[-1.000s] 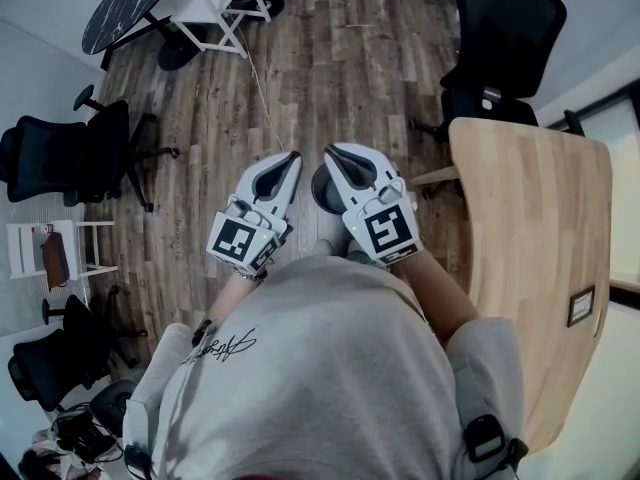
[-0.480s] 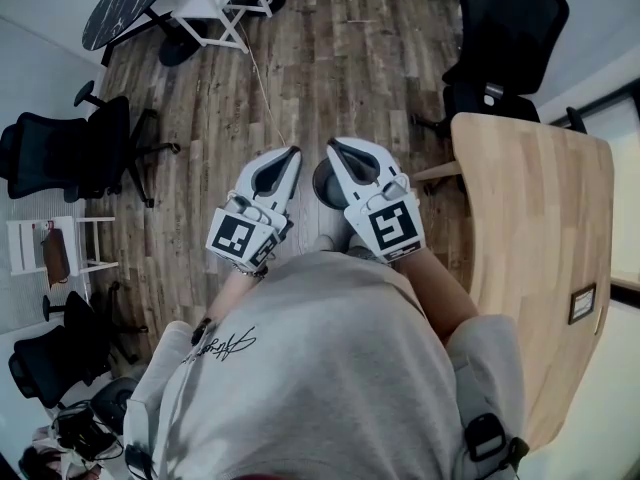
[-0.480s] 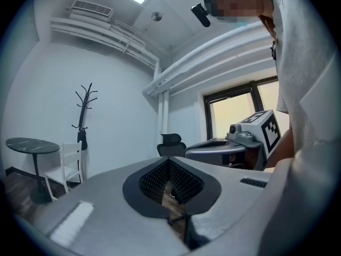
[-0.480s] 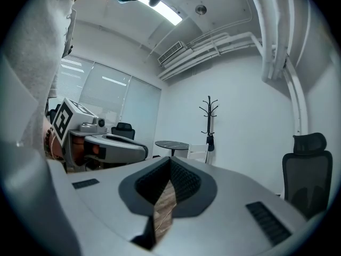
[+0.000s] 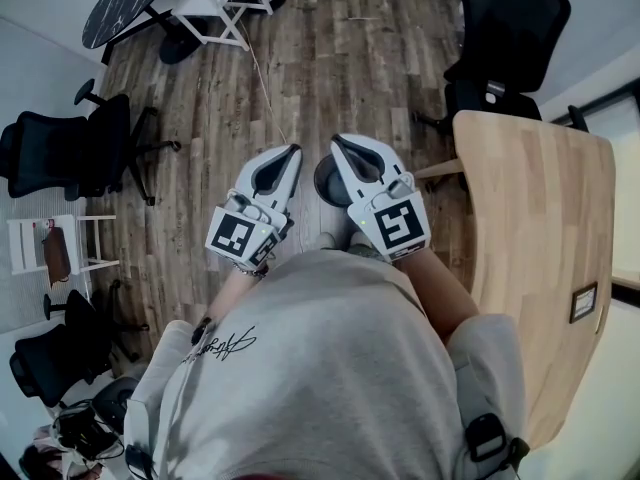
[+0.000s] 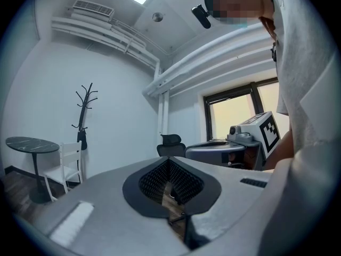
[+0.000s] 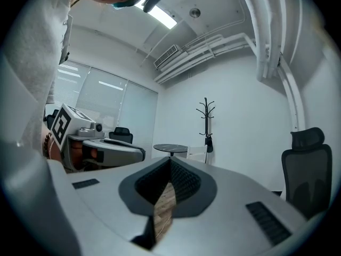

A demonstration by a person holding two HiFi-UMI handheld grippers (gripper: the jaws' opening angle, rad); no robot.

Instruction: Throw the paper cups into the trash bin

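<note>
In the head view, the left tool (image 5: 290, 152) and right tool (image 5: 340, 144) are held level over what is taken for the trash bin (image 5: 325, 184); no paper cups are seen. In the left gripper view, the jaws are met, empty. In the right gripper view, the jaws have just been closed on nothing, so no cup is judged in hand.

Bright, even indoor light comes from a long white ceiling strip lamp (image 7: 160, 16) and a pale glowing window (image 6: 233, 113), leaving only soft shadows on the brown wooden plank floor (image 5: 330, 58). Every view bulges with fisheye distortion. Both gripper views are rimmed in black, their nearest surfaces slightly blurred.
</note>
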